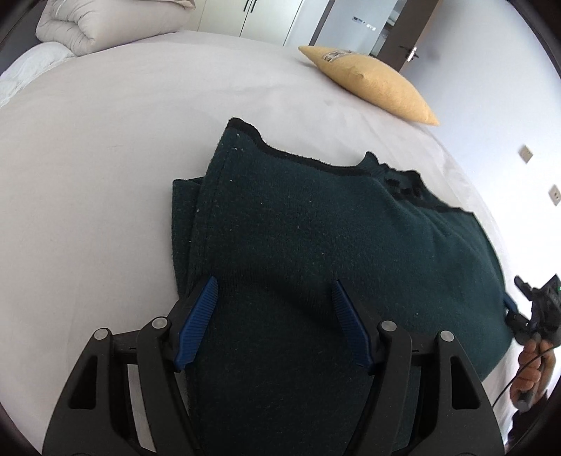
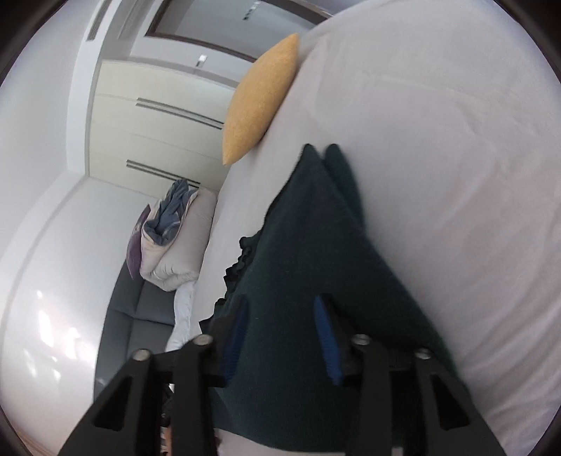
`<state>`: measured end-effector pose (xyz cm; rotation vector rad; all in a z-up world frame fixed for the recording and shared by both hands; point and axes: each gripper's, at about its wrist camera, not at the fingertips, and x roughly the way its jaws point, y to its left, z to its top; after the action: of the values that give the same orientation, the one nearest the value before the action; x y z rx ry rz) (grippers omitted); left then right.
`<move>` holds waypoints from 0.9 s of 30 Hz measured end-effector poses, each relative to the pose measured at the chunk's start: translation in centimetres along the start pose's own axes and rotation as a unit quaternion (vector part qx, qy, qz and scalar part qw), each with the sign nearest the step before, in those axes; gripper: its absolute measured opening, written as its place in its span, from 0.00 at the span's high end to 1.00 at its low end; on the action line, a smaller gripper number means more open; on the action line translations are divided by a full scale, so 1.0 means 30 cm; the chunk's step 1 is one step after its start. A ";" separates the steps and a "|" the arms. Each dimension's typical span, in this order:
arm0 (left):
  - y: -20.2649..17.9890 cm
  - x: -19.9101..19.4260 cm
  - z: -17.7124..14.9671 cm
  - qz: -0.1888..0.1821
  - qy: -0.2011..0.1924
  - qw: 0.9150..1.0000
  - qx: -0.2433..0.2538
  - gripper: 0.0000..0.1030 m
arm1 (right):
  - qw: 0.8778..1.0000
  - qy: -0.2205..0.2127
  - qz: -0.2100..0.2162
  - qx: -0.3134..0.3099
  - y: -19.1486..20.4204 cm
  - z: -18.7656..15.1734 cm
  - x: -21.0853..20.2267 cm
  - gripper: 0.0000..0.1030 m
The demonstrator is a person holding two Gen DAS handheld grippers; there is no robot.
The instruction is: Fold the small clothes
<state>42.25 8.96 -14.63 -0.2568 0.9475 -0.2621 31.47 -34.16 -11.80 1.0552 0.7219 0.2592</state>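
A dark green knitted garment (image 1: 315, 228) with black trim lies folded on the grey bed sheet (image 1: 105, 158). My left gripper (image 1: 275, 294) is open, its blue fingers spread over the near edge of the garment. My right gripper (image 1: 508, 305) shows at the garment's right edge, held by a hand. In the right wrist view the right gripper (image 2: 280, 312) is open with the garment (image 2: 315, 245) lying between its blue fingers; the view is tilted sideways.
A yellow cushion (image 1: 371, 84) lies on the far right of the bed, also in the right wrist view (image 2: 259, 98). A folded beige duvet (image 1: 105, 24) sits at the bed's far left. Wardrobe doors (image 2: 157, 115) and a grey sofa (image 2: 140, 315) stand beyond.
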 end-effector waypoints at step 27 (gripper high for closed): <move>-0.037 -0.171 -0.182 0.002 -0.012 1.000 0.020 0.39 | 0.996 -0.056 -0.026 0.060 -0.059 -0.135 -0.195 0.76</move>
<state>34.79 9.07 -13.41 -0.2216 0.9186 -0.2730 24.22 -35.25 -12.07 1.1548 0.6692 0.1119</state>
